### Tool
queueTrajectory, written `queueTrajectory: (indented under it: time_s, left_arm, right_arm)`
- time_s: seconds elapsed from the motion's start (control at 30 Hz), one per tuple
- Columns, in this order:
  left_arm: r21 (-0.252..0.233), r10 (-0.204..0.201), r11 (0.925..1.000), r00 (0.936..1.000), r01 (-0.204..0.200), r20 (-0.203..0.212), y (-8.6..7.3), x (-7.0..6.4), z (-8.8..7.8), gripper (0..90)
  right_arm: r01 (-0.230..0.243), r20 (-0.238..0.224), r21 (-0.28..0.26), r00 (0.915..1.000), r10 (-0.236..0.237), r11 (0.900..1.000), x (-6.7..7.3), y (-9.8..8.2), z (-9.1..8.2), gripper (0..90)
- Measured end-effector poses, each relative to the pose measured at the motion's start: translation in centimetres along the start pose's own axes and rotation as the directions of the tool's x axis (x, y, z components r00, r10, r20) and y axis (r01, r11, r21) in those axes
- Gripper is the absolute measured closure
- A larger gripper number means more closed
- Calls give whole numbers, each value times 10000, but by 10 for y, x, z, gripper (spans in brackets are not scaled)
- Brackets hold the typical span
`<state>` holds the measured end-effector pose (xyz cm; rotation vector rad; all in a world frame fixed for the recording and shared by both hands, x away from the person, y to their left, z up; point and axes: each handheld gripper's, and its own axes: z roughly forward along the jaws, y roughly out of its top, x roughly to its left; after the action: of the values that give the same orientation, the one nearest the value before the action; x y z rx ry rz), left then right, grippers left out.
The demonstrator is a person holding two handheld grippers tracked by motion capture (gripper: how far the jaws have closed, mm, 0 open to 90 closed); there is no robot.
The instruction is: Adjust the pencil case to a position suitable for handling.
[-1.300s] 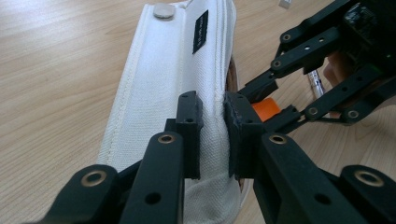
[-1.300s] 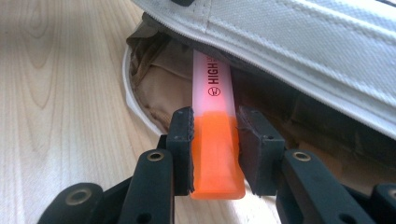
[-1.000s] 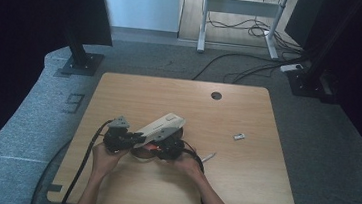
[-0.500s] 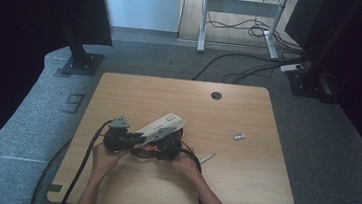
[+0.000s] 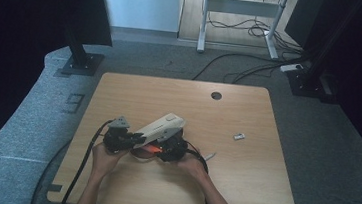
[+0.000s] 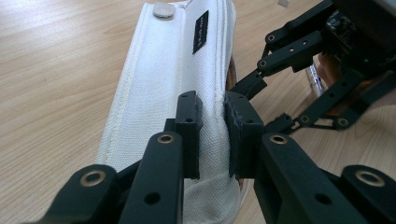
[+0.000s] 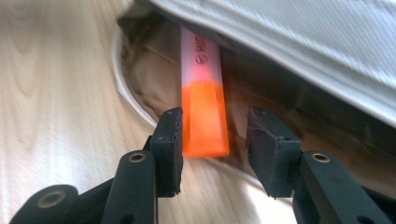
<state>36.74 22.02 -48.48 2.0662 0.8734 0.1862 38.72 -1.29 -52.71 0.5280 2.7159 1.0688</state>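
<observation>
since the white pencil case (image 6: 177,88) is soft, the left gripper (image 6: 212,135) stays pinched on its flap — beneath it, the right gripper (image 7: 215,140) has just been opening, jaws apart around a light, slick orange marker (image 7: 204,116).

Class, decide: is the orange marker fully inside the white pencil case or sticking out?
Sticking out: the orange marker pokes its end from the white pencil case mouth.

White woven pouch (image 6: 168,88) with black label (image 6: 200,31); orange-and-pink marker (image 7: 204,107); pale woodgrain table (image 5: 241,188).
</observation>
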Motion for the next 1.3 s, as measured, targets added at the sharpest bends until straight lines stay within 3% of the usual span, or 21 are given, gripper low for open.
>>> queueTrajectory:
  time_s: [0.27,0.5,1.07,1.3]
  left_arm:
    - [28,-1,10000,10000,1,33,0,0,0,766]
    - [15,-1,10000,10000,1,35,0,0,0,766]
    - [24,-32,10000,9999,31,104,0,0,1,760]
    - [55,-41,10000,9999,40,138,0,1,1,759]
  right_arm:
    - [-314,498,-37,9983,315,9995,-13,-4,1,574]
    - [-309,553,-47,9980,311,9995,-15,-4,3,573]
    - [-664,177,-376,9976,671,9971,-21,-8,-28,245]
    - [-702,128,-505,9974,710,9963,-25,-18,-43,227]
